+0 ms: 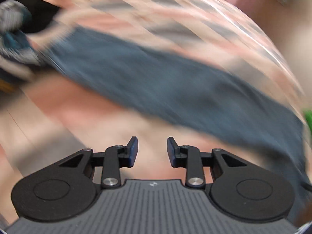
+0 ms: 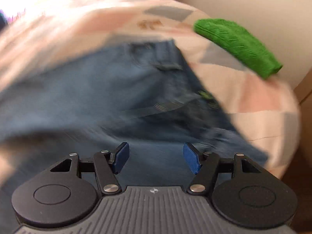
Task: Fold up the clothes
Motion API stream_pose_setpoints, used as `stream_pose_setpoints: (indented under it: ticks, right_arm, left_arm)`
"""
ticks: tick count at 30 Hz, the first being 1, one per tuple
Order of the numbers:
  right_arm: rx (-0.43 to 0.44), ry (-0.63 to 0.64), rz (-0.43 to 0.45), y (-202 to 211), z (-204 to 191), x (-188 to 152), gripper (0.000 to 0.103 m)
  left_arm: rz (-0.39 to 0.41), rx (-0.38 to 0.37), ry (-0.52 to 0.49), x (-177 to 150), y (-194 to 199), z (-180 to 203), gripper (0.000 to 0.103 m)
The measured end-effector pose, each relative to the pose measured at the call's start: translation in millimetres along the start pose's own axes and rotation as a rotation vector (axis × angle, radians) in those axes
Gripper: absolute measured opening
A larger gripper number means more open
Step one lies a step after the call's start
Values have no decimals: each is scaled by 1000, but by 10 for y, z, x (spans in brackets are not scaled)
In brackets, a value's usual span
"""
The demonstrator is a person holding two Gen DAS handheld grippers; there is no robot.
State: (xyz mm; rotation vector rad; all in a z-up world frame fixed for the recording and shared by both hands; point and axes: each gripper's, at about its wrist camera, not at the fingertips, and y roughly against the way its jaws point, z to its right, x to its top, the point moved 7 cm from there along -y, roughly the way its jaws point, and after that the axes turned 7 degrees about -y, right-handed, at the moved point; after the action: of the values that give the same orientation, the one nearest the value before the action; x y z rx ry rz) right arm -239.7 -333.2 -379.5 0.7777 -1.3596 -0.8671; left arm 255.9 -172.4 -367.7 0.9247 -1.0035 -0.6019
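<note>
Blurred blue denim jeans (image 2: 109,89) lie spread on the pink patchwork bed (image 2: 253,101); left gripper (image 1: 152,152) and right gripper (image 2: 156,159) hover apart, likely ready to grasp.

The left gripper (image 1: 152,152) has its 2 fingers spread apart, with a clear gap between the blue pads (image 1: 133,152); nothing sits between them. The right gripper (image 2: 156,159) is spread wider, its 2 blue pads (image 2: 192,160) angled outward and empty. Both wrist views are motion-blurred beyond the fingers.
</note>
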Motion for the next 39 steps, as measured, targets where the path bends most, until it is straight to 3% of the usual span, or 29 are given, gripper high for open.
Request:
stream_pose_setpoints:
  ticks: [1,3,5,8,12,17,18,19,22,24,27,30,32,33,34,36,37,39]
  right_arm:
    - [-67,56,-35,-57,224,-131,64]
    - [-91,48,-63,-84,534,-230,64]
    - [45,-43,-18,18,685,-125,64]
    - [210,-72,24,6,767,232,64]
    - [365,15,-7,-353,822,642,63]
    - [486,139,-61,-802,775,686,66]
    - [516,159,-71,-869,756,674,61]
    - [535,179,-49,-854,750,670,39]
    - [540,192,45,-661,820,702,29]
    - [556,192,118,-493,845,745,28]
    - [492,259,198,-436,747,791,27]
    - [359,335,98,-898,569,670,31]
    - [322,325,120,-943,510,686,38]
    - [278,323,133,-896,504,714,47]
    - [249,327,152,-813,510,732,48]
    - [187,365,242,-564,515,700,54]
    - [192,376,285,-406,510,643,56]
    - [304,367,285,-131,496,448,60]
  left_arm:
    - [-23,-33,-17,-168,35,221,28]
    - [-54,-83,-53,-456,88,619,30]
    - [-69,-119,-69,-679,104,947,32]
    - [-69,-149,-30,-843,54,1242,33]
    - [-51,-146,46,-920,-55,1403,36]
    - [-49,-80,101,-1144,-122,1416,36]
    - [-51,-68,107,-1198,-120,1416,36]
    - [-51,-58,109,-1245,-115,1421,36]
    - [-43,-22,102,-1340,-118,1432,36]
    - [-24,9,78,-1365,-135,1440,37]
    - [-35,61,43,-1407,-247,1433,40]
    - [-40,93,40,-1422,-285,1383,39]
    - [-28,116,38,-1416,-230,1358,40]
    - [-22,129,32,-1418,-194,1357,40]
    - [-24,132,31,-1443,-173,1362,40]
    - [-33,131,36,-1510,-142,1373,42]
    - [-37,130,38,-1544,-126,1378,43]
    - [-73,133,53,-1671,-157,1436,44]
